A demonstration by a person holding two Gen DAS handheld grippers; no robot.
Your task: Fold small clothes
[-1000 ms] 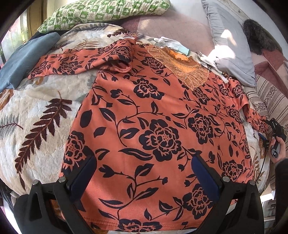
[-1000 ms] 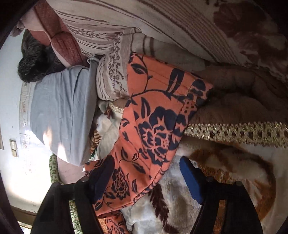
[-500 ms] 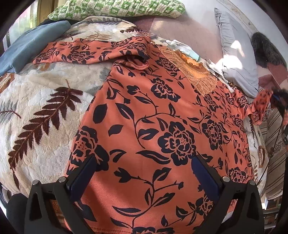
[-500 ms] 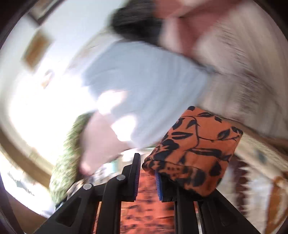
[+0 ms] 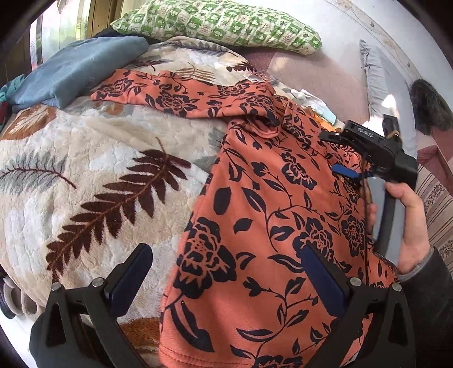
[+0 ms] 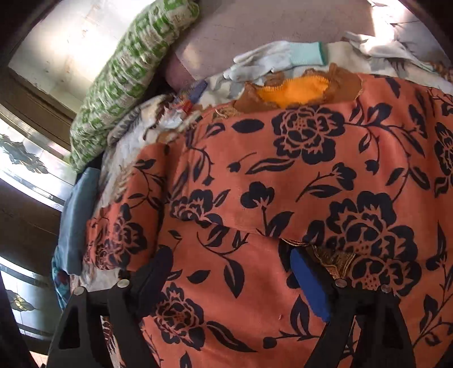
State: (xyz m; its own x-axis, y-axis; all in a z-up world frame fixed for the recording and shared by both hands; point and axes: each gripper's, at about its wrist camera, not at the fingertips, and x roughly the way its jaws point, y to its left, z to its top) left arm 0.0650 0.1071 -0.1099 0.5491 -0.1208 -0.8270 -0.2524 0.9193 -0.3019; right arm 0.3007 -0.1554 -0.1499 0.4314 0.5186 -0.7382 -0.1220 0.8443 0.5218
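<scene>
The orange floral top (image 5: 269,203) lies spread face up on the leaf-print blanket (image 5: 85,175) that covers the bed. One sleeve (image 5: 170,93) stretches out flat across the blanket toward the folded blue cloth (image 5: 76,68). On my right-wrist view a flap of the same top (image 6: 325,181) is laid over the body of the garment, with the orange lining of the neck opening (image 6: 297,90) showing beyond it.

My right gripper (image 6: 229,271) sits over the folded flap, jaws opening; fabric lies under and between the blue pads, but they are not pressing on it. From the left camera I see that same gripper (image 5: 344,154) held by a hand (image 5: 407,223) in a dark sleeve, above the far side of the top.

My left gripper (image 5: 226,280) is spread wide near the hem, one pad over bare blanket, the other over the top, gripping nothing.

Beyond: a green-checked pillow (image 5: 220,25), a grey pillow (image 5: 376,79), white gloves (image 6: 277,59) beside the neckline.
</scene>
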